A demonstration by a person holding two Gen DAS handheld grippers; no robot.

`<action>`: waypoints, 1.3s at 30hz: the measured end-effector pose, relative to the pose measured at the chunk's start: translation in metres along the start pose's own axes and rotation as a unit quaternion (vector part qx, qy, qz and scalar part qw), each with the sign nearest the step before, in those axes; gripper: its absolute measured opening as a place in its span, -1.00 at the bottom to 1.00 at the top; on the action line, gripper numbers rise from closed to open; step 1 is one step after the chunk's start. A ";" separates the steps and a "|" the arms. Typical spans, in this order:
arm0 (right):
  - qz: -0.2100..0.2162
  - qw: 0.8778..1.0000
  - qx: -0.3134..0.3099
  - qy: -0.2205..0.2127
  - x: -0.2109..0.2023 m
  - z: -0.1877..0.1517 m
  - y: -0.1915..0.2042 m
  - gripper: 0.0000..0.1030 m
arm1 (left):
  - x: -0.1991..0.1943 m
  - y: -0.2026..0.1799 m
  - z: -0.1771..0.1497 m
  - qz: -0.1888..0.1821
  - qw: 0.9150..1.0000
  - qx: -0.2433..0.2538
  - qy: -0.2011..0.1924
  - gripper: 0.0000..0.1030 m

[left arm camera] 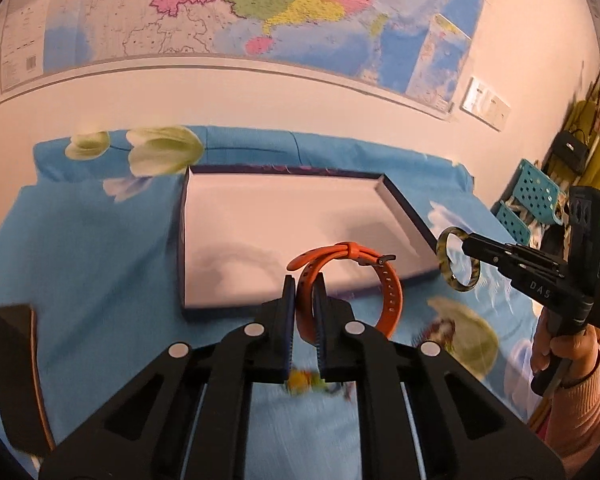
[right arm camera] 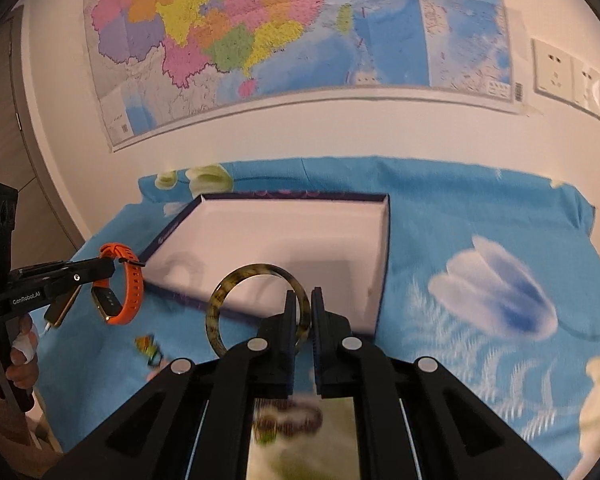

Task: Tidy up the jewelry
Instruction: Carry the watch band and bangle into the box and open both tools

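Two grippers are held at lower centre before a white tray [left arm camera: 228, 216]: left gripper [left arm camera: 303, 292] clamped on orange band [left arm camera: 388, 292], right gripper [right arm camera: 301, 308] clamped on mottled bangle [right arm camera: 220, 300].

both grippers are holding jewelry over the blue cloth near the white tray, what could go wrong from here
1. The left gripper pinches only the strap of the orange rubber watch band; the hanging loop could swing or slip out.
2. The right gripper clamps the mottled brown hard bangle at one narrow spot on its rim, so it could pivot and drop.
3. Either piece might land outside the shallow white dark-rimmed tray.
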State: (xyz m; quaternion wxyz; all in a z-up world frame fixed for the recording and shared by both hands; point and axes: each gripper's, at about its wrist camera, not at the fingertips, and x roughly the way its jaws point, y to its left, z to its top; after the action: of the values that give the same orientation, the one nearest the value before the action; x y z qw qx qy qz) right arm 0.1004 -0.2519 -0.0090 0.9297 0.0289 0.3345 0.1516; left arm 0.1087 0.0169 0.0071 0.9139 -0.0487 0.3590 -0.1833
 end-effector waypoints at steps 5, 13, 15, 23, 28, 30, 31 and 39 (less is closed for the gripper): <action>-0.002 1.000 -0.009 0.005 0.030 0.024 0.000 -0.89 | 0.030 0.014 0.028 0.007 1.000 -0.020 0.005 -0.82; -0.012 1.000 -0.011 0.026 0.077 0.051 -0.006 -0.89 | 0.070 0.025 0.056 0.015 0.999 -0.042 0.012 -0.82; -0.013 0.999 -0.010 0.031 0.086 0.057 -0.008 -0.89 | 0.079 0.026 0.060 0.018 0.999 -0.044 0.014 -0.82; -0.026 0.998 -0.011 0.063 0.126 0.070 -0.012 -0.89 | 0.121 0.035 0.070 0.031 0.997 -0.057 0.042 -0.82; -0.034 0.996 -0.021 0.081 0.145 0.074 -0.009 -0.89 | 0.139 0.039 0.074 0.038 0.996 -0.066 0.054 -0.82; -0.038 0.995 -0.025 0.088 0.151 0.076 -0.006 -0.89 | 0.144 0.040 0.076 0.039 0.995 -0.071 0.057 -0.82; -0.039 0.995 -0.027 0.091 0.153 0.077 -0.005 -0.89 | 0.147 0.041 0.077 0.041 0.995 -0.072 0.058 -0.82; -0.064 0.989 -0.025 0.127 0.176 0.082 -0.012 -0.89 | 0.172 0.043 0.084 0.061 0.992 -0.085 0.077 -0.84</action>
State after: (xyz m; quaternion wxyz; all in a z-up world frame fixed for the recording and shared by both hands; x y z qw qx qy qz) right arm 0.2840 -0.2066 -0.0548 0.8879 -0.0358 0.4472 0.1024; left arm 0.2939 -0.0105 -0.0500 0.8857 -0.0898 0.4444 -0.0996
